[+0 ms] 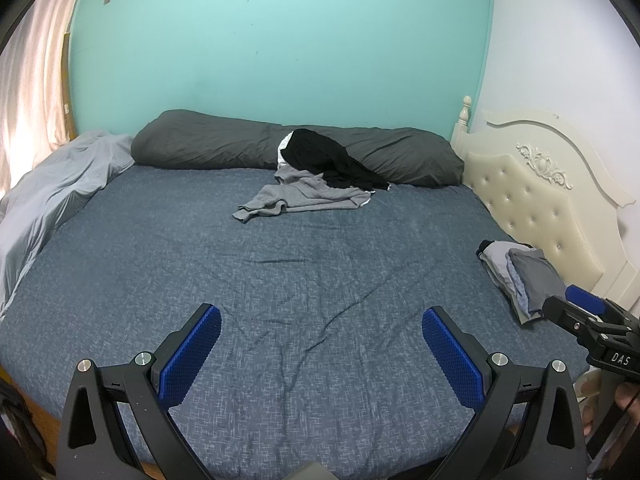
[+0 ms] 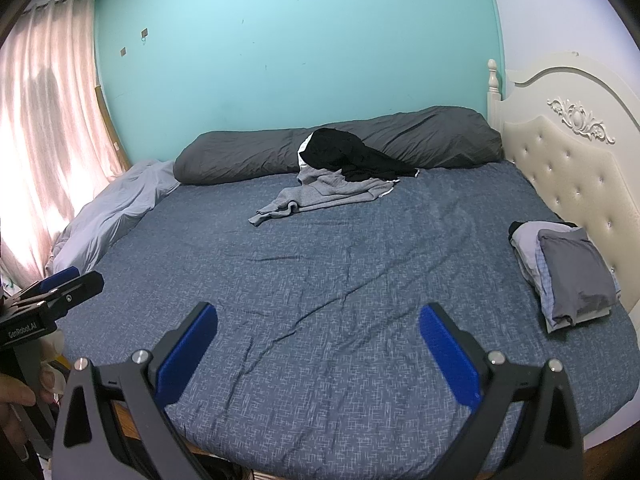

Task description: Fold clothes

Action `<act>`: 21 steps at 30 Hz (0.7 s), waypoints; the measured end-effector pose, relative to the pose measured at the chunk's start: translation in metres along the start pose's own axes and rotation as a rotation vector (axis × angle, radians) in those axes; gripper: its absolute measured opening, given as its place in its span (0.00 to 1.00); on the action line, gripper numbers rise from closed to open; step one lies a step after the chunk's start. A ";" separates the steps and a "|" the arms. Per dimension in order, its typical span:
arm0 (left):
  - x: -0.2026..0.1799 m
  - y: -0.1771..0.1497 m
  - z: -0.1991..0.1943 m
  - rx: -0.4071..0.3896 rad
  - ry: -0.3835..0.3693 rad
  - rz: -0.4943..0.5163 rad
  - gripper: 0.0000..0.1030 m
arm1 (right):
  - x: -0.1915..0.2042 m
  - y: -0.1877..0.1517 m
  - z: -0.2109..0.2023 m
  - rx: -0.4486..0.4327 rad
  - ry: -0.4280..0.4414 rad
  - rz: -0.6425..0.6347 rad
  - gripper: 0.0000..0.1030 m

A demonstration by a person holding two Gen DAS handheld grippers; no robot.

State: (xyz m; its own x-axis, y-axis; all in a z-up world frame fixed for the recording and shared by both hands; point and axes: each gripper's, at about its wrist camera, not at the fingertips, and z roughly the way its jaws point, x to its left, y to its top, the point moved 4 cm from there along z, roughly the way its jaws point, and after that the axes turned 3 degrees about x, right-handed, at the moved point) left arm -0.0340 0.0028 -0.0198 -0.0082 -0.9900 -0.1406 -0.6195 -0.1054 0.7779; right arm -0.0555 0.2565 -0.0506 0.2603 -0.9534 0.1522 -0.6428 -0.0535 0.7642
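Teal-walled room | blue bed [image 1: 280, 280] | both grippers' fingers wide, empty

The bed [image 1: 280, 280] carries a gray pillow [image 1: 224, 146], crumpled clothes [image 1: 316, 188], a folded stack [image 1: 520, 276] and a light blanket [image 1: 52, 196].

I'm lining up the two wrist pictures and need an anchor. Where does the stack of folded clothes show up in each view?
Left wrist view: the stack of folded clothes lies at the right edge, beside the headboard, just behind the right gripper.
Right wrist view: the stack lies right of centre, against the headboard.
Shared landmark: the black garment on the grey pillow.
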 end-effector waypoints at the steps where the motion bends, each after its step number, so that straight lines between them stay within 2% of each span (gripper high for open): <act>1: 0.001 0.000 0.000 0.000 0.000 0.000 1.00 | 0.000 0.000 0.000 0.000 0.000 0.000 0.99; 21: 0.006 0.003 0.015 0.015 -0.009 -0.018 1.00 | -0.001 -0.002 0.007 0.012 0.004 0.000 0.99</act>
State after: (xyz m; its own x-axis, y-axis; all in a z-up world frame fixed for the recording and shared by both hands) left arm -0.0475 -0.0022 -0.0277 -0.0039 -0.9871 -0.1600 -0.6314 -0.1216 0.7659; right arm -0.0599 0.2552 -0.0566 0.2636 -0.9522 0.1545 -0.6514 -0.0575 0.7566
